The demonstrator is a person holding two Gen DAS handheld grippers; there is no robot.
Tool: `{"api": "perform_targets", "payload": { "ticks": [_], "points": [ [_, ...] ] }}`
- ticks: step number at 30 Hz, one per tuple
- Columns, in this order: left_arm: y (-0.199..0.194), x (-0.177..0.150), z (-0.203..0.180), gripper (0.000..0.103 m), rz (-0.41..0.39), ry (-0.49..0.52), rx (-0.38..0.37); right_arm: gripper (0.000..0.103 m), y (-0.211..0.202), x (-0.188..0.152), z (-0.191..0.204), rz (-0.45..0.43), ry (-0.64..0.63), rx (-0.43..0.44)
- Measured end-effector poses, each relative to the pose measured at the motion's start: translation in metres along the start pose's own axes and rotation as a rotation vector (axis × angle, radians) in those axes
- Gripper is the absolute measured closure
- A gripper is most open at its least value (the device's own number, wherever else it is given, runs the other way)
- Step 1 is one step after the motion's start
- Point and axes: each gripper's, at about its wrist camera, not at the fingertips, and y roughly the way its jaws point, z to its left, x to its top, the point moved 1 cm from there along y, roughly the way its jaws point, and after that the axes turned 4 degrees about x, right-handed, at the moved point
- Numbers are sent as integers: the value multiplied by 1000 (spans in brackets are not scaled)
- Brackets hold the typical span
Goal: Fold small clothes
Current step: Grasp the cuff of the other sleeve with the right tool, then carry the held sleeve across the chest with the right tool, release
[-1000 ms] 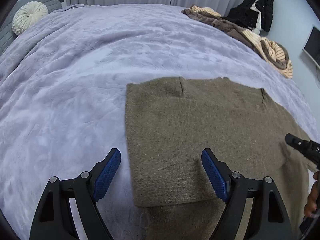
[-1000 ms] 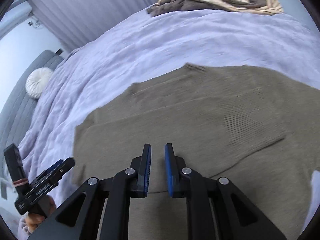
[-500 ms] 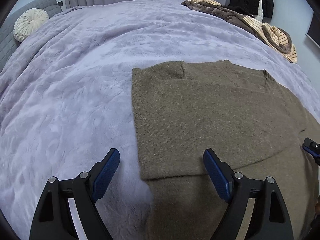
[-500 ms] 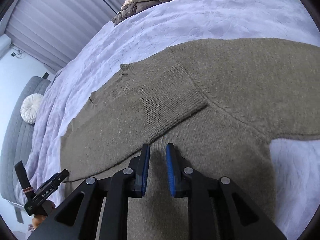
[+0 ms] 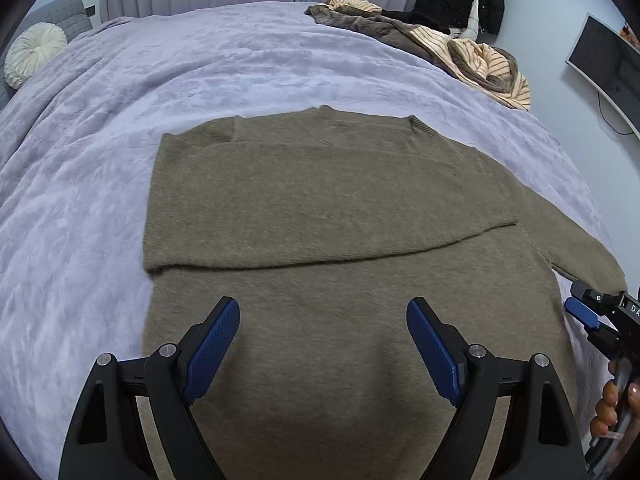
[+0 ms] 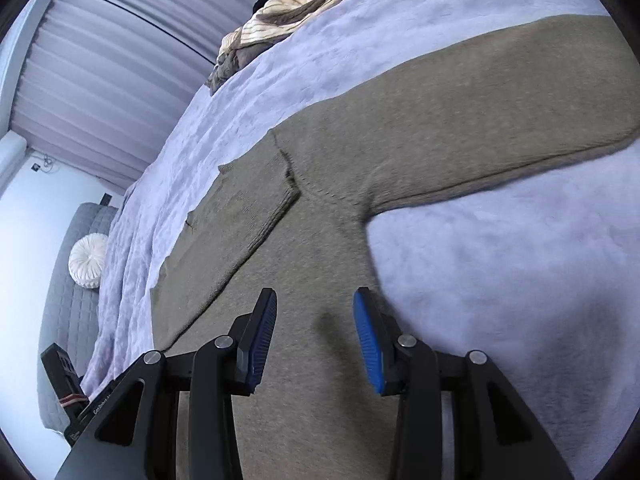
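An olive-brown knit sweater (image 5: pixel 320 208) lies flat on the lilac bedspread (image 5: pixel 100 152). Its left sleeve is folded across the chest; its right sleeve (image 6: pixel 500 128) stretches out to the side. My left gripper (image 5: pixel 323 344) is wide open and empty, hovering over the sweater's lower body. My right gripper (image 6: pixel 314 340) is open and empty, over the sweater's right side below the armpit. The right gripper also shows in the left wrist view (image 5: pixel 588 312) at the sweater's right edge.
A pile of brown and striped clothes (image 5: pixel 440 44) lies at the far right of the bed, also in the right wrist view (image 6: pixel 296 4). A round white cushion (image 5: pixel 34 54) rests against the grey headboard. A monitor (image 5: pixel 608 68) hangs on the right wall.
My right gripper has opened from shut and swung right towards the outstretched sleeve. My left gripper has moved right, from the sweater's left edge to over its lower body.
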Motion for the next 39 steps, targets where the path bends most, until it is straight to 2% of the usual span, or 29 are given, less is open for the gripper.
{"api": "perform_targets", "payload": {
  "ticks": [8, 13, 16, 26, 28, 29, 30, 35, 39],
  "points": [
    [1, -9, -65, 17, 25, 66, -26, 59, -64, 32, -64, -171, 110, -78],
    [5, -12, -92, 17, 43, 92, -33, 59, -97, 50, -115, -295, 271, -128],
    [8, -12, -103, 17, 52, 105, -33, 59, -109, 62, -137, -349, 333, -111],
    [14, -8, -118, 17, 60, 122, -26, 59, -115, 93, -177, -469, 502, 63],
    [15, -8, -118, 17, 60, 121, -28, 65, -113, 97, -178, -469, 508, 91],
    [16, -8, -118, 17, 59, 120, -28, 84, -113, 100, -175, -470, 495, 98],
    [17, -7, -117, 17, 58, 120, -29, 94, -112, 102, -171, -468, 477, 102],
    [20, -4, -105, 17, 51, 90, -33, 94, -105, 119, -132, -445, 340, 184],
    [20, 1, -85, 17, 40, 45, -36, 94, -79, 135, -61, -364, 128, 226]
  ]
}}
